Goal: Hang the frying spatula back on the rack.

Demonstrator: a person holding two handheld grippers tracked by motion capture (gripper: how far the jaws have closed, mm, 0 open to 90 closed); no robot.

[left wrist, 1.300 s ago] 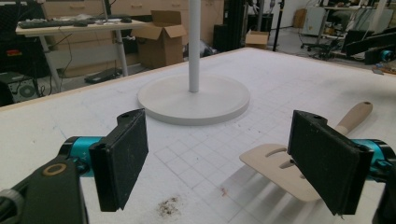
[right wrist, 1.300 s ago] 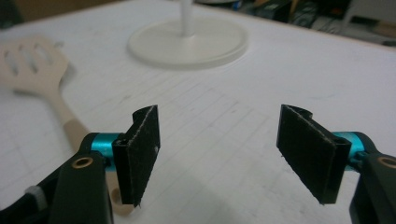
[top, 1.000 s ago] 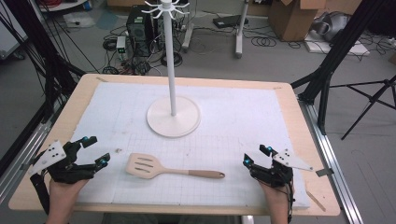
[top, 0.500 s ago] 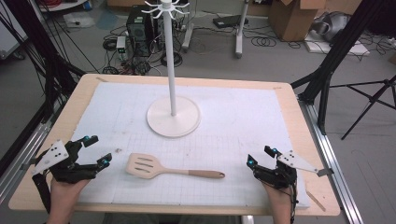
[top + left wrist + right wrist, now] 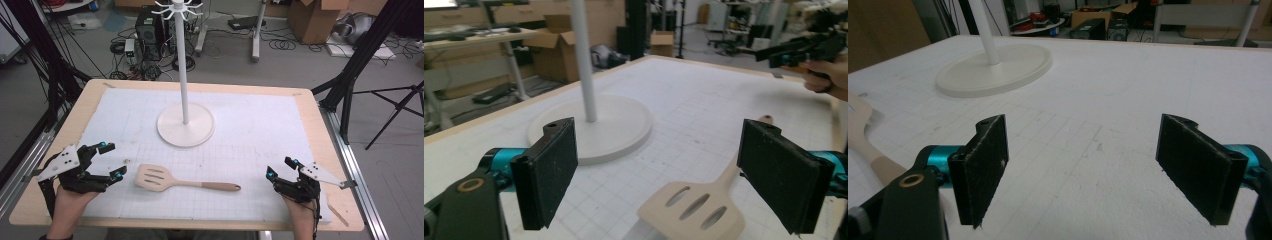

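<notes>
Spatula (image 5: 186,181): pale wood, slotted blade

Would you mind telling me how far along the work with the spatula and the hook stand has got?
Nothing looks done yet: the wooden slotted spatula lies flat on the white mat, apart from the white hook stand. In hand: the left gripper hovers beside the spatula's blade, jaws open; the right gripper sits near the mat's edge, jaws open on nothing. Left, presumably: grasping the spatula and hanging it on the stand.
</notes>
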